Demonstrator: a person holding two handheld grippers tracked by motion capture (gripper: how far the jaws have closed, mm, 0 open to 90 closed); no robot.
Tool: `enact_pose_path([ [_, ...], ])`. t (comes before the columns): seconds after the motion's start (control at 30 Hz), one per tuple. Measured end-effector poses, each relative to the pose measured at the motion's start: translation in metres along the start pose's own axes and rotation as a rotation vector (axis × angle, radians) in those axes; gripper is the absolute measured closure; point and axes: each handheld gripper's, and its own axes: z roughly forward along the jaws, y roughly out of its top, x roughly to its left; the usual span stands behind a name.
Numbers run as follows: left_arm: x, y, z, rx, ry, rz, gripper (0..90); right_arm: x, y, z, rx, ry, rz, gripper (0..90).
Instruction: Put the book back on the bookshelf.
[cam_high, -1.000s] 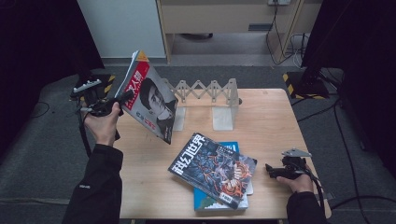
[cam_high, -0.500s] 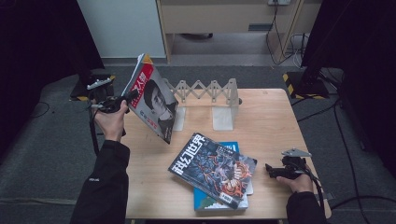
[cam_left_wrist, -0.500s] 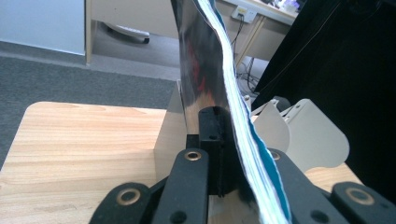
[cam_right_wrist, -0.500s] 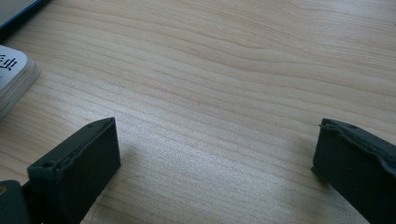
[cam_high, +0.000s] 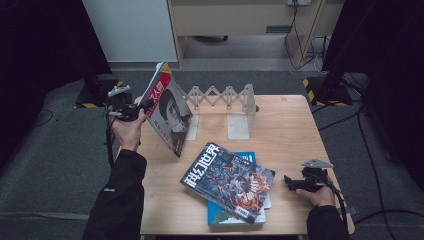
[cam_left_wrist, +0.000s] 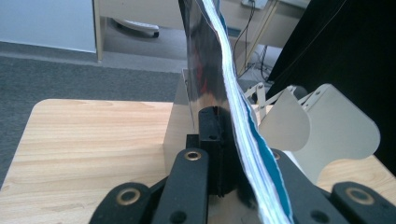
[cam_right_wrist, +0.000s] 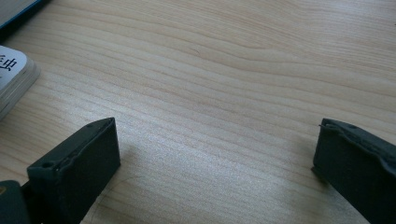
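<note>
Red-covered magazine hangs above the left rear of the bench, tilted, its top edge high and its lower corner low toward the bench. The left gripper has its fingers clamped tight on the magazine's edge; in the left gripper view the page block rises straight up from between them and bends slightly to one side. Just beyond the fingers stands a pale folding rack, whose rounded plates show beside the pages. The right gripper rests low on the bench at its near right corner, fingers spread wide with bare wood between them and nothing held. To the left of those fingers lies a stack of magazines, near but apart from them, with its corner in the right gripper view.
</note>
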Motion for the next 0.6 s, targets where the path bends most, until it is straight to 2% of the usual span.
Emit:
enact_pose_path([
  [0.1, -0.0027, -0.0019, 0.0025, 0.02, 0.012, 0.027, 85.9, 0.0, 0.0, 0.0, 0.0, 0.0, 0.0, 0.6],
  [0.43, -0.0017, -0.0079, 0.0007, 0.031, 0.014, 0.038, 85.6, 0.0, 0.0, 0.0, 0.0, 0.0, 0.0, 0.6],
  [0.6, -0.0022, -0.0095, -0.0009, 0.056, -0.004, 0.034, 85.0, 0.0001, 0.0001, 0.0, 0.0, -0.001, 0.0, 0.5],
])
